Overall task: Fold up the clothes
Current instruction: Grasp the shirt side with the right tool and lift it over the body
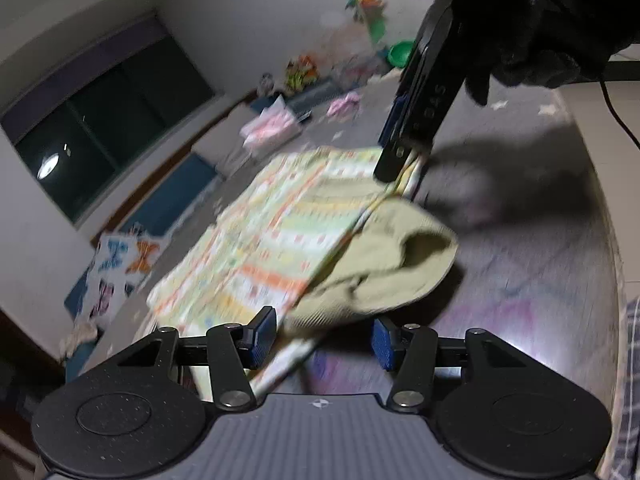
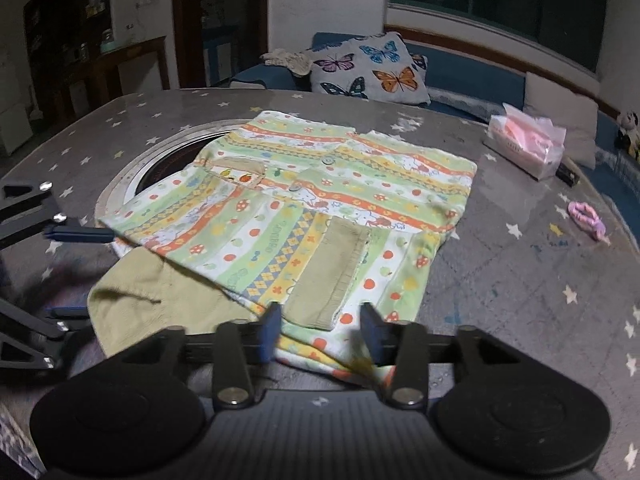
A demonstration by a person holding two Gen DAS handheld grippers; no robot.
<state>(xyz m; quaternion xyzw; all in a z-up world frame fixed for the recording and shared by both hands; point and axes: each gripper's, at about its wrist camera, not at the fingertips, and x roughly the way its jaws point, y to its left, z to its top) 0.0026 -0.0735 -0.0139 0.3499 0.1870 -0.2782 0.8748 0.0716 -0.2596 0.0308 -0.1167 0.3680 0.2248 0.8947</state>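
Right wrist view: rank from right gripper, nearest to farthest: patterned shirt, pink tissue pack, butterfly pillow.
1. patterned shirt: hem lies between the open fingers of the right gripper.
2. pink tissue pack: far right on the table.
3. butterfly pillow: beyond the table's far edge.

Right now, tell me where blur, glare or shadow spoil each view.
Left wrist view: the garment is motion-smeared, glare whitens the table, the right gripper casts a heavy shadow. Right wrist view: garment sharp, that gripper's fingers blurred, lighting dim.

left gripper (image 1: 324, 338): black linkage arms, silver screws, blue ribbed pads, grey ribbed body | right gripper (image 2: 320, 332): same build | gloved hand (image 1: 532, 20): black glove | cable (image 1: 616, 116): thin, black
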